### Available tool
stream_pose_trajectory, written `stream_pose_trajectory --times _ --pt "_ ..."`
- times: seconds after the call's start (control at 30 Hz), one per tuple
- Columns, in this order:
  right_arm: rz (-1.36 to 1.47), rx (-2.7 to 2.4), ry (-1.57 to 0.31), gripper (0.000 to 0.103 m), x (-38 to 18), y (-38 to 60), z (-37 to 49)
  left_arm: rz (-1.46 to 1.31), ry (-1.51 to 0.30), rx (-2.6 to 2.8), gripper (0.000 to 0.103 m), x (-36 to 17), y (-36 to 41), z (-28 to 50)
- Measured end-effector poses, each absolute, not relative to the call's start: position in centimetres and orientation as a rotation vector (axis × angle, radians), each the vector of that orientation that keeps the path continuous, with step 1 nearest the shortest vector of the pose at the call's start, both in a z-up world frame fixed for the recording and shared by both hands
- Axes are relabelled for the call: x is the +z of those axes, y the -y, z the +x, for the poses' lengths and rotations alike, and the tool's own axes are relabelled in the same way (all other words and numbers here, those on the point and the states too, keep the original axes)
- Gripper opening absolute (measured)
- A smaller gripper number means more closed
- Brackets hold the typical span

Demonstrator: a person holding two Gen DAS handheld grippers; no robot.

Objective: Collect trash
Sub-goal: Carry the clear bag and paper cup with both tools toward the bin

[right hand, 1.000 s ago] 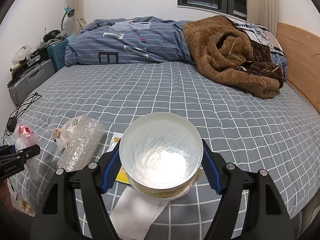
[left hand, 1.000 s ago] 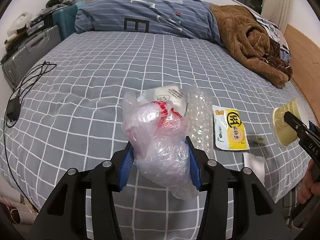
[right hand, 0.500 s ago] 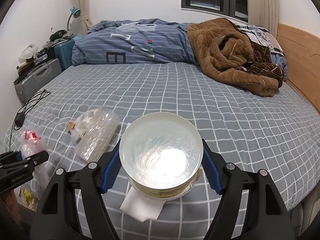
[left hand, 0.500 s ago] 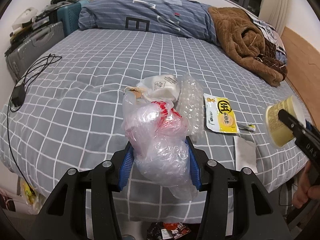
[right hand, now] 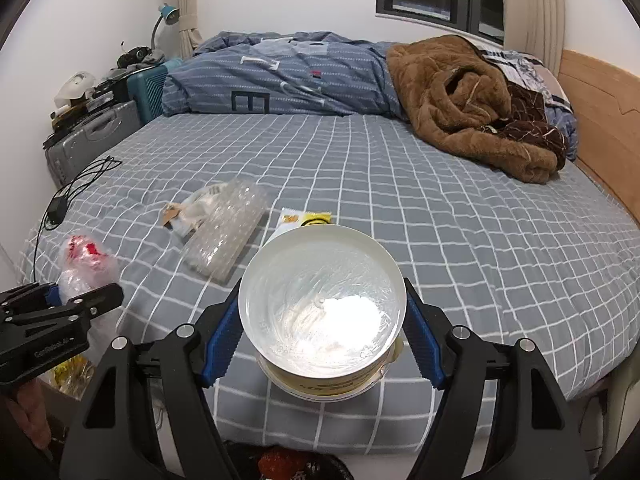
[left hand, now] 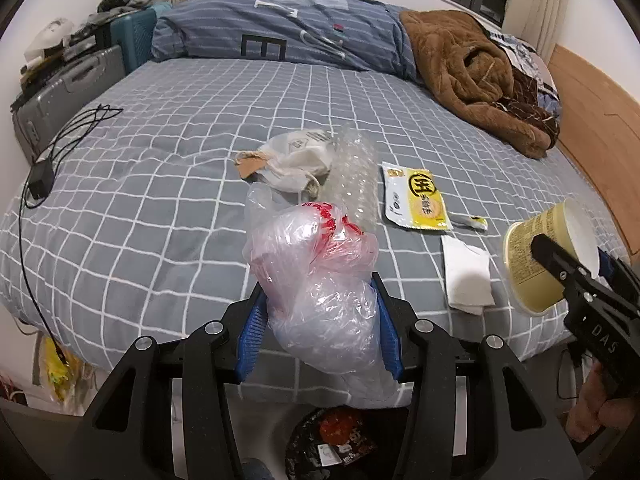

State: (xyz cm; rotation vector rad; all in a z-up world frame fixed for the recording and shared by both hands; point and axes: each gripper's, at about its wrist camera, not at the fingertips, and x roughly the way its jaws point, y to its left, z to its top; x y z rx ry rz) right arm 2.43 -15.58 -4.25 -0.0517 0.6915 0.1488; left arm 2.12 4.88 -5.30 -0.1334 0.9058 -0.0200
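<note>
Both claws have backed off the bed [left hand: 168, 184], gripping crumpled bag [left hand: 320, 292], empty cup [right hand: 322, 312].

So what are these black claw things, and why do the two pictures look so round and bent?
There is no robot here: a person carries a hand-held gripper in each hand, and each has a wide fisheye camera looking along its two fingers, which bends the picture.

One picture comes from the left hand-held gripper. Its blue pads are closed on a crumpled clear plastic bag with red print. The other comes from the right hand-held gripper, which holds a round yellow paper cup with a white inside.

Both look over a bed with a grey checked sheet. Lying on it are a sheet of clear bubble wrap, a crumpled white pouch with a brown tag, a yellow and white snack packet and a white paper napkin. Each gripper also appears at the edge of the other's picture.
</note>
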Motion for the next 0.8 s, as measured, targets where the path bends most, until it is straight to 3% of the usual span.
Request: stream_pose_trajectory --times 0.8 --pt "-0.009 0.145 -0.739 0.070 -5.1 16.6 -5.4 -0.125 -0.933 -0.025 0.048 -6.4 -3.6 -6.0"
